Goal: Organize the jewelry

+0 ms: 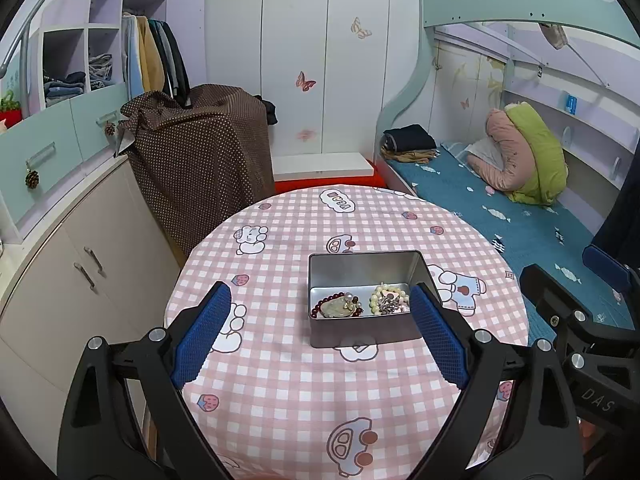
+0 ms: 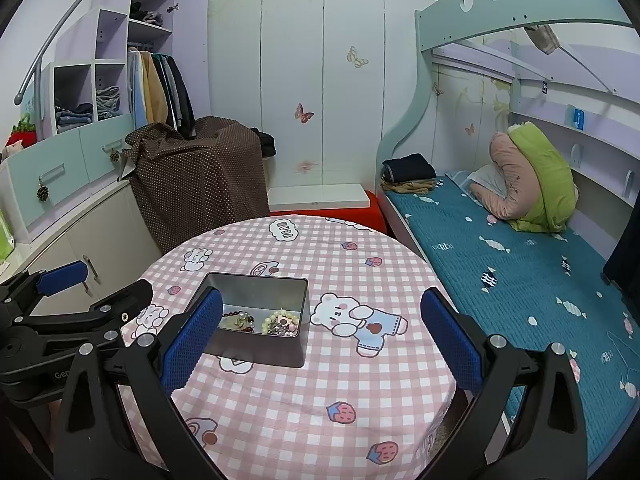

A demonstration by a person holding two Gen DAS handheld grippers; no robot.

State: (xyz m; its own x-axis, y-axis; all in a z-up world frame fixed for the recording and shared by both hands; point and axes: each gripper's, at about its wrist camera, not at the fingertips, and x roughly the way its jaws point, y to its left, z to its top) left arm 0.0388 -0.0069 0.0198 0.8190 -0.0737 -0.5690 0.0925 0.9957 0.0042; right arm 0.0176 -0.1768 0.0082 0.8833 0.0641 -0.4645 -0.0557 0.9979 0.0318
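Observation:
An open metal tin stands on the round table with the pink checked cloth. Inside lie a dark red bead bracelet with a pale stone and a cream bead bracelet with silver pieces. My left gripper is open and empty, its fingers either side of the tin, held back from it. The tin also shows in the right wrist view, with the jewelry in it. My right gripper is open and empty, to the right of the tin.
A bed with a blue cover runs along the right of the table. A cabinet and a brown dotted cloth over furniture stand at the left. The other gripper shows at each view's edge.

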